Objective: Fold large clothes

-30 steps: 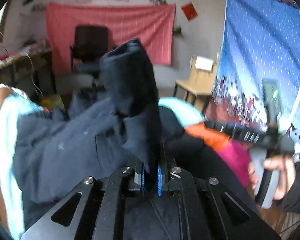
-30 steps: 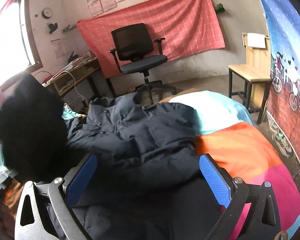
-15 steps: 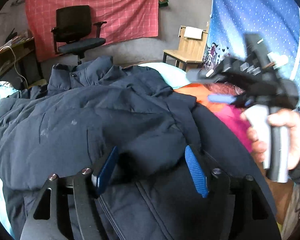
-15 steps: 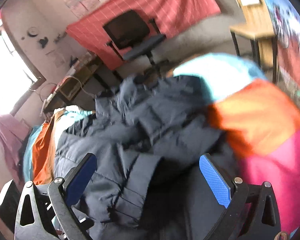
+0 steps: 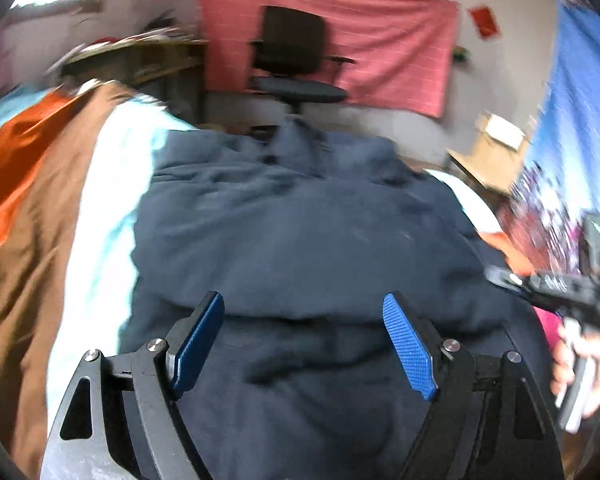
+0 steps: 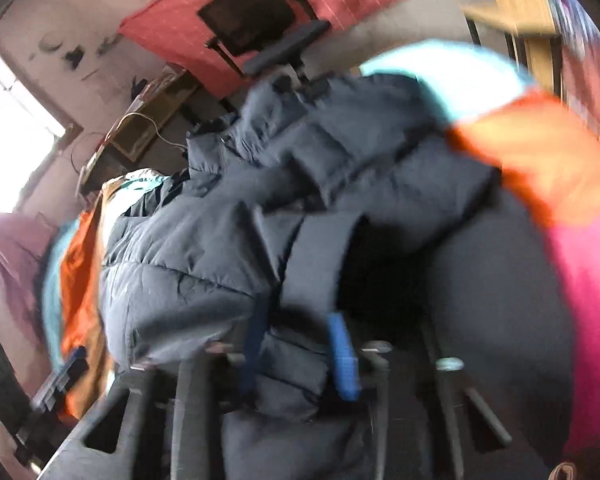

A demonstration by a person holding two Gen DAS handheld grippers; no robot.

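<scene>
this looks like a lived-in room in a home, part bedroom, part study. a bed (image 5: 112, 184) with a patchwork cover of orange, brown, pale blue and pink blocks fills the foreground. behind it a red checked cloth (image 5: 380, 52) hangs on a scuffed plaster wall with papers stuck above. a black office chair (image 5: 296, 64) stands before it, next to a cluttered wooden desk (image 5: 148, 60) with a trailing white cable (image 6: 140, 124). a plain wooden chair (image 5: 488, 160) sits at the right, by a blue printed hanging (image 5: 576, 120). daylight comes through a window (image 6: 12, 136) on the left.
</scene>
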